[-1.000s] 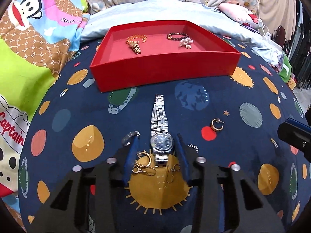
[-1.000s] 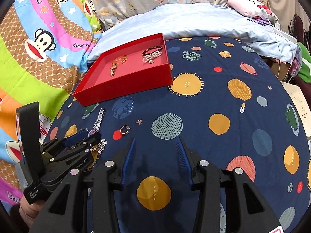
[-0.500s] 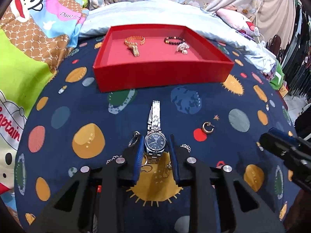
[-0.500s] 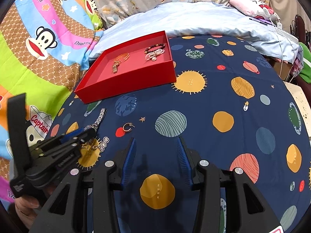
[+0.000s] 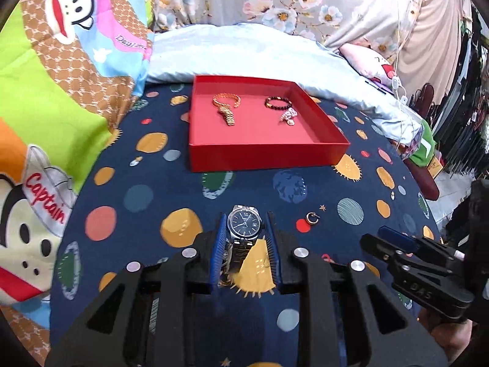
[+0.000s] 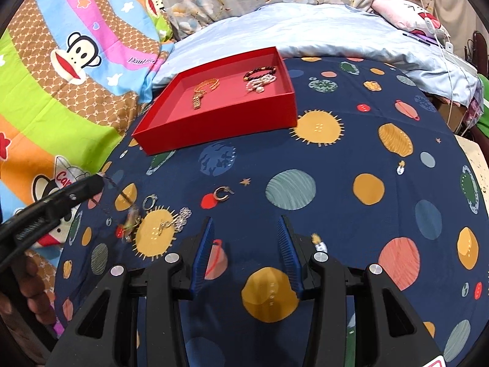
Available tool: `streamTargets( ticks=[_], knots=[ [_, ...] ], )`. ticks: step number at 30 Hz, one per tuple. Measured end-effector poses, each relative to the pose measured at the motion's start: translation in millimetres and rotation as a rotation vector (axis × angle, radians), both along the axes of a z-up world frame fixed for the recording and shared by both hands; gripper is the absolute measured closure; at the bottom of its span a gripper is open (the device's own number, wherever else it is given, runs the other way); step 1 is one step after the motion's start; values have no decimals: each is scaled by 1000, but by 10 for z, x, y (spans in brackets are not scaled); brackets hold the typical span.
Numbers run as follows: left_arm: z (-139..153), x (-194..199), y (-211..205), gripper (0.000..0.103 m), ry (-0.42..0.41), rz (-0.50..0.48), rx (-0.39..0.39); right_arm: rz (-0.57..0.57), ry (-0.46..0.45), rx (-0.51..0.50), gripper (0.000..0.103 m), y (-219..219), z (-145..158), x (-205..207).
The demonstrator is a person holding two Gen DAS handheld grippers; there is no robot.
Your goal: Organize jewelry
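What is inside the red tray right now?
The red tray holds a gold bracelet, a dark beaded bracelet and a small pearly piece beside it. The near wall hides a strip of the floor behind it.

A navy bedsheet (image 6: 351, 140) printed with yellow, orange, coral, teal and blue planets and spiky suns covers the bed. On it sits a bright red tray (image 5: 266, 153) holding a gold bracelet (image 5: 226, 105), a dark red beaded bracelet (image 5: 276, 102) and a whitish pearl piece (image 5: 288, 116). A silver watch (image 5: 243, 229) has a dark blue dial. The hand-held gripper (image 5: 244, 244) is black with blue pads (image 5: 218, 244). A quilt (image 6: 61, 70) shows monkey faces on green, orange, pink and brown stripes.
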State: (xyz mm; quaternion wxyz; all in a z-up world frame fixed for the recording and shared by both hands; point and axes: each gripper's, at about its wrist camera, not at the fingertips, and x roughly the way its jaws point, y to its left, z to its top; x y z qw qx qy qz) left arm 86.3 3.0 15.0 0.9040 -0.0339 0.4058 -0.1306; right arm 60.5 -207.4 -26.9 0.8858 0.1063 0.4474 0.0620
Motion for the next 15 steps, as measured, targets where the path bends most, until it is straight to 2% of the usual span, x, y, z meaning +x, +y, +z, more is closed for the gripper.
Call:
streamTargets(
  ticks=[6,15],
  knots=[
    [71,-137,217,79,-8,27,4,41,4,-5,60,186,-6,-21],
    [28,-214,458,79,8,62,8,105,26,-6,60,494,-74,1]
  ],
)
